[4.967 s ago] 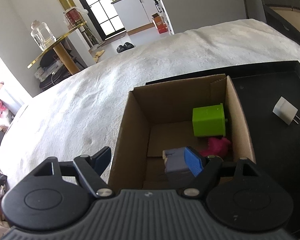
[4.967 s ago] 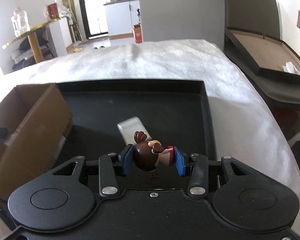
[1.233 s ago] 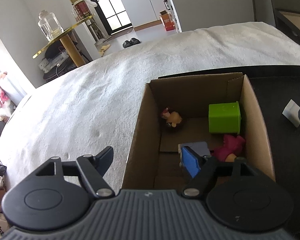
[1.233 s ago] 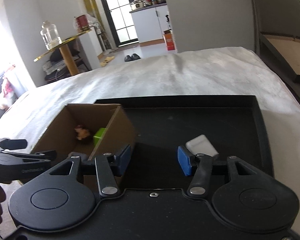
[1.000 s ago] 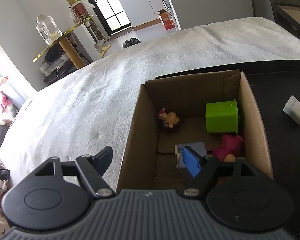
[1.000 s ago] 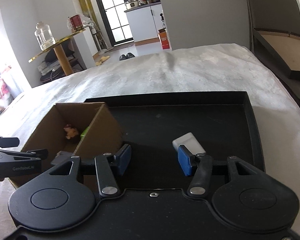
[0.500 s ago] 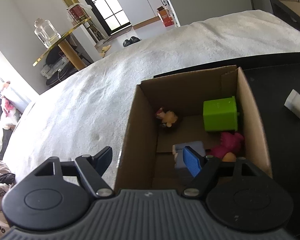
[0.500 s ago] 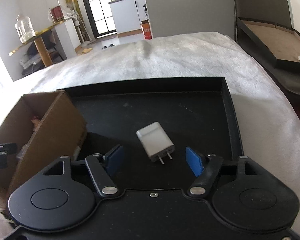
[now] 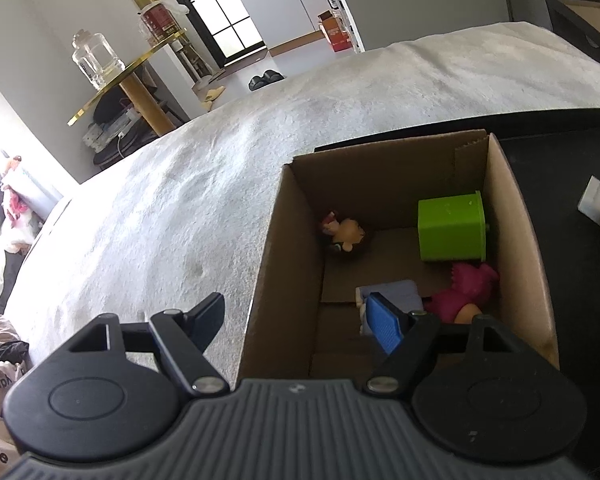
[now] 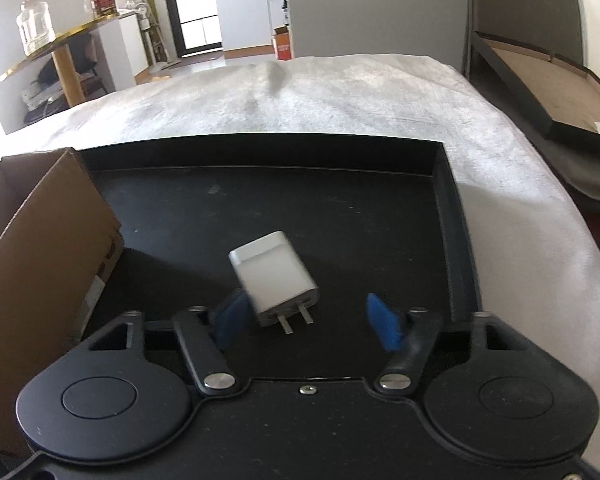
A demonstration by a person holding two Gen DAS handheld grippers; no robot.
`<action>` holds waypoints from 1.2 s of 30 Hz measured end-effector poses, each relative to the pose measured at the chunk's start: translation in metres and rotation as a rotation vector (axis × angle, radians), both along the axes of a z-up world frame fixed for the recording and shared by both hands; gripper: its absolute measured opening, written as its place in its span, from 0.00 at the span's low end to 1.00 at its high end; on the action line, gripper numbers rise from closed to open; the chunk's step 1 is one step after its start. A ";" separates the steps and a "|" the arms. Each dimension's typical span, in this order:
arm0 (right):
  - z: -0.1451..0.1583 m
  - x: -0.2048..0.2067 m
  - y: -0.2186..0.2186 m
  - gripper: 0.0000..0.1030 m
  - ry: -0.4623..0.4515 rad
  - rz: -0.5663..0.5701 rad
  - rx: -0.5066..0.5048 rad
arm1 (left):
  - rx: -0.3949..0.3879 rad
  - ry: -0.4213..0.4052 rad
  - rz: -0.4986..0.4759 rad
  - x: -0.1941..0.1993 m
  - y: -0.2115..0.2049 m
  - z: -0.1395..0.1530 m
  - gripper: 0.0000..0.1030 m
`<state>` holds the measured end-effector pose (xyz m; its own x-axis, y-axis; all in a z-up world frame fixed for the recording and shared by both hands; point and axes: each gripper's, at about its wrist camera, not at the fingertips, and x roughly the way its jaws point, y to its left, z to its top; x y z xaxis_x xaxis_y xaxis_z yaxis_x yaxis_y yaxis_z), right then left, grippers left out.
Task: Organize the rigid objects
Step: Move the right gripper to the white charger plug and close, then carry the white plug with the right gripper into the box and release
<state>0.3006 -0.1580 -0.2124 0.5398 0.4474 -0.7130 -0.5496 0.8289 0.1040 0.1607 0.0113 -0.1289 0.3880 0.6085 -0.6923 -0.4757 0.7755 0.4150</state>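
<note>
Right gripper (image 10: pixel 306 322): I am closing its jaws, now lowered around the white charger (image 10: pixel 274 280), last loose item bound for the cardboard box (image 10: pixel 40 240).

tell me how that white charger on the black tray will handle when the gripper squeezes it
The white charger looks like a stiff plastic block, so it should not deform. Its smooth, glossy sides may slip. Lying flat on the black tray, it seems unlikely to roll, though the closing right gripper may nudge it.

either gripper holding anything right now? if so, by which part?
Nothing held yet. The right gripper jaws are closing around the white charger at its plug end, pads not pressing. The left gripper is open over the box wall.
</note>
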 end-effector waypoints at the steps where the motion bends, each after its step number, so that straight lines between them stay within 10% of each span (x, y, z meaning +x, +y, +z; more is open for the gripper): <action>1: -0.001 -0.001 0.002 0.31 0.003 0.014 -0.009 | -0.002 -0.002 0.000 0.000 0.000 0.000 0.74; 4: 0.000 -0.006 0.002 0.13 0.006 0.036 -0.010 | -0.007 -0.006 -0.002 -0.002 0.001 0.000 0.74; 24: 0.005 -0.037 -0.016 0.14 0.087 -0.002 -0.026 | -0.028 -0.037 -0.004 -0.008 0.002 0.004 0.74; 28: 0.008 -0.036 -0.020 0.64 0.108 -0.048 0.012 | -0.036 -0.035 -0.003 -0.008 0.004 0.002 0.74; 36: 0.001 -0.032 0.000 0.68 0.033 -0.034 -0.068 | -0.044 -0.028 -0.007 -0.006 0.005 -0.001 0.74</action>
<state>0.2691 -0.1584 -0.2111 0.5299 0.3793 -0.7585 -0.5180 0.8530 0.0647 0.1549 0.0167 -0.1299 0.4115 0.5752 -0.7069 -0.4816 0.7958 0.3672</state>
